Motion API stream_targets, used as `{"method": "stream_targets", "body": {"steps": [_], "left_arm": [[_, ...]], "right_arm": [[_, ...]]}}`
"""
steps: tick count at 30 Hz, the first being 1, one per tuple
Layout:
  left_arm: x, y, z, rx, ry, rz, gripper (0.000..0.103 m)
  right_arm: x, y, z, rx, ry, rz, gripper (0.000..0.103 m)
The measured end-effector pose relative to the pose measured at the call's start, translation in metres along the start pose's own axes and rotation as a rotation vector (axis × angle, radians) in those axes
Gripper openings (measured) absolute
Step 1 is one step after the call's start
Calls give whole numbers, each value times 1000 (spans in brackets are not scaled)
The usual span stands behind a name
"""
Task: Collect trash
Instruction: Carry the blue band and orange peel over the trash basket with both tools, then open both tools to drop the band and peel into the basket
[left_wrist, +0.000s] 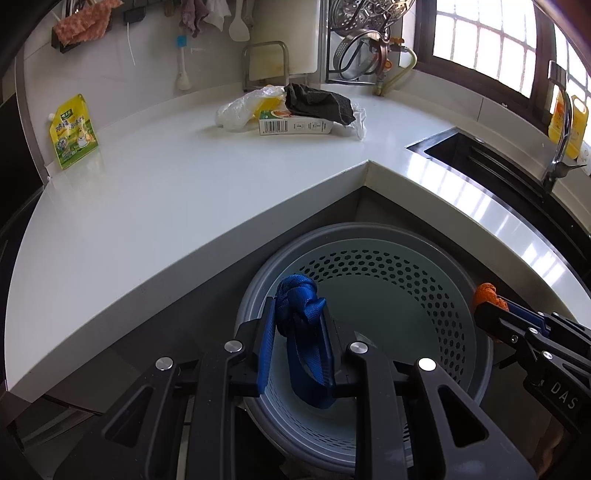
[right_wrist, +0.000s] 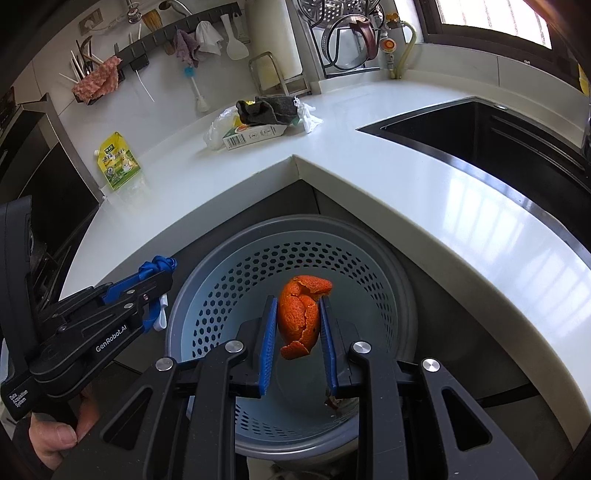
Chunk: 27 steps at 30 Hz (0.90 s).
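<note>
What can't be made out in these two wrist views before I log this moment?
- Bin floor: both views, covered by the right gripper with its orange peel and the left gripper with its blue strap.
- Carton: both views, partly under the dark cloth; print too small.
- Sink inside: too dark.

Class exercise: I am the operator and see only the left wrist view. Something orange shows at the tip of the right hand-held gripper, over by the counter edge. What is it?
Observer: An orange peel, pinched between the right hand-held gripper pads.
Operator: Is it over the bin?
Observer: Yes, it hangs above the perforated trash bin.
Operator: Anything of my own side I cannot see?
Observer: A hand grips the handle of the left hand-held gripper, which holds a knotted blue strap.
</note>
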<state>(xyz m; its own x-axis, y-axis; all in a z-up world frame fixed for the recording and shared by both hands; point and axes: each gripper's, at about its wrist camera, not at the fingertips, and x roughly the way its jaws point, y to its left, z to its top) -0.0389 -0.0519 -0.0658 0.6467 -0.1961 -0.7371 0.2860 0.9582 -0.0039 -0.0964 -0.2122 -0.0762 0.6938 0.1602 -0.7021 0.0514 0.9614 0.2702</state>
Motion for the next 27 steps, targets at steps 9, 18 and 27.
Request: {"method": "stream_targets", "body": {"steps": [9, 18, 27], "left_arm": [[7, 0, -9, 7, 34, 3, 22], [15, 2, -11, 7, 59, 11, 24], [25, 8, -12, -7, 90, 18, 26]], "right_arm": [[11, 6, -5, -18, 40, -1, 22], [20, 2, -2, -15, 64, -7, 22], [24, 0, 2, -17, 74, -13, 22]]}}
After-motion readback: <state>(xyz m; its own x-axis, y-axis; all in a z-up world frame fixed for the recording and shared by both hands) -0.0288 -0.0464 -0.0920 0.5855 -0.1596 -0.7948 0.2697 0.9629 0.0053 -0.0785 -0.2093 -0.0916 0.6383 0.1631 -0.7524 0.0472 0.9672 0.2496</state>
